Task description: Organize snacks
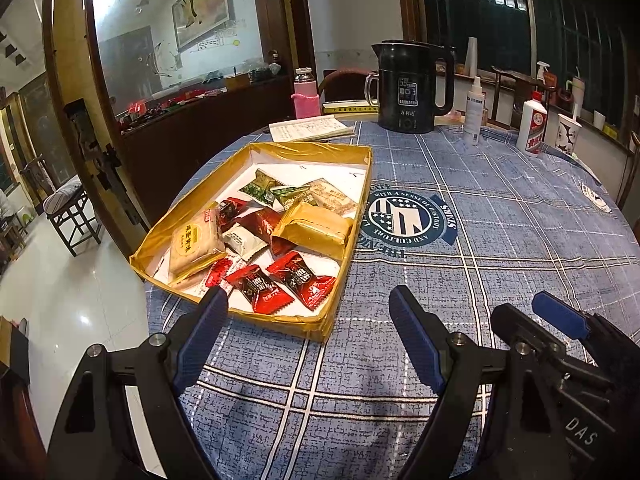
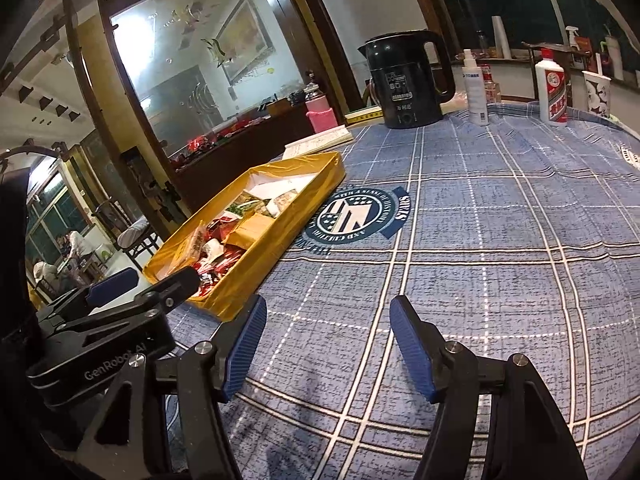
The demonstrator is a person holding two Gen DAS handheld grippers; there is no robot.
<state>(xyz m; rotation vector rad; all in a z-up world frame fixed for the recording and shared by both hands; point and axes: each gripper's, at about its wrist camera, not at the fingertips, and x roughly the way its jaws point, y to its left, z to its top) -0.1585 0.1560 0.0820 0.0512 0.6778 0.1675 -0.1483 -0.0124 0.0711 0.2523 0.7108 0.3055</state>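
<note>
A shallow gold box (image 1: pixel 224 168) sits on the left part of the table, also seen in the right wrist view (image 2: pixel 280 224). It holds several wrapped snacks: red candy packs (image 1: pixel 300 280), a gold pack (image 1: pixel 316 228), a beige cake pack (image 1: pixel 194 244), green packs (image 1: pixel 260 188). My left gripper (image 1: pixel 308 304) is open and empty, just in front of the box's near edge. My right gripper (image 2: pixel 328 312) is open and empty over bare cloth, to the right of the box. The right gripper also shows in the left wrist view (image 1: pixel 560 316).
The blue plaid tablecloth (image 1: pixel 500 240) covers a round table. At the far side stand a black kettle (image 1: pixel 412 84), a pink bottle (image 1: pixel 306 94), a spray bottle (image 1: pixel 474 110), a white liquor bottle (image 1: pixel 532 124), a paper cup (image 1: pixel 568 134) and a notebook (image 1: pixel 312 128). The table edge drops off at left.
</note>
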